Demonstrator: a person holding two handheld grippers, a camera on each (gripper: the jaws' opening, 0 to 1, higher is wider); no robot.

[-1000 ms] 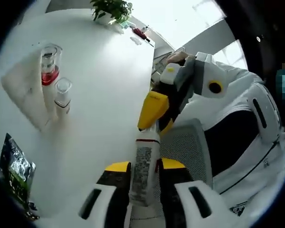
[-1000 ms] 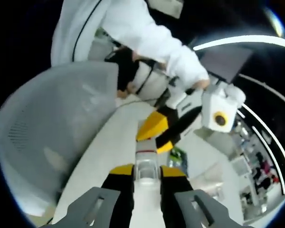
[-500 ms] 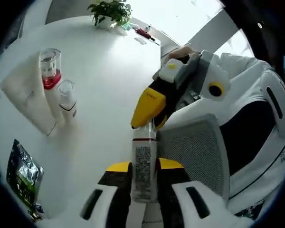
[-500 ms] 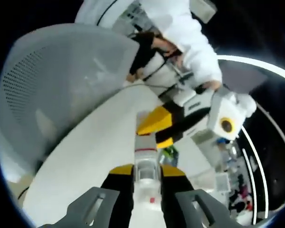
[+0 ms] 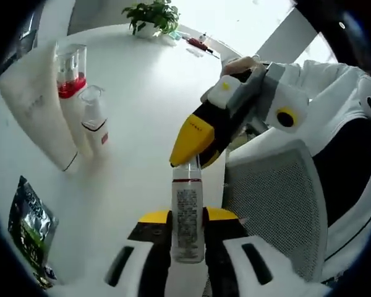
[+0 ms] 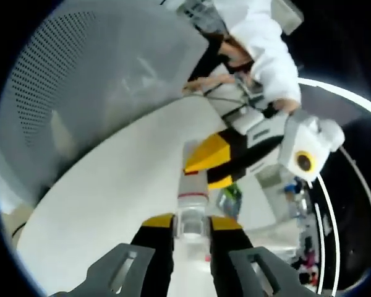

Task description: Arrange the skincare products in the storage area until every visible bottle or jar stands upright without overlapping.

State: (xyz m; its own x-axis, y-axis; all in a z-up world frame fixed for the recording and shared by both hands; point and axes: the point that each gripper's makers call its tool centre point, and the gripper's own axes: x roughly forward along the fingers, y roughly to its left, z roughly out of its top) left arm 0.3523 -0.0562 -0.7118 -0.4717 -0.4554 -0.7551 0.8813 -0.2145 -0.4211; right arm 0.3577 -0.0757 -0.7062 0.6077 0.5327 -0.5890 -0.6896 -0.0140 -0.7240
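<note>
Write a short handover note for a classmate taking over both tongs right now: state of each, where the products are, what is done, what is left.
Left tongs: shut on the white bottle, at its body.
Right tongs: shut on the same bottle's clear cap end.
Bottle is held between both over the white table, not standing yet.
Done: red-banded bottle and clear-capped bottle stand upright beside a white tube.
Left: stand the held bottle upright, apart from the others.

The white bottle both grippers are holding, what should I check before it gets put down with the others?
1. Left gripper shut on the white bottle: ok.
2. Right gripper shut on its clear-capped end: ok.
3. Bottle upright: cannot tell; both views tilt with the hands.
4. Red-banded bottle and small bottle standing, not overlapping: ok.
5. Bare table beside them for a landing spot: ok.
6. Green packet away from that spot: ok.
</note>
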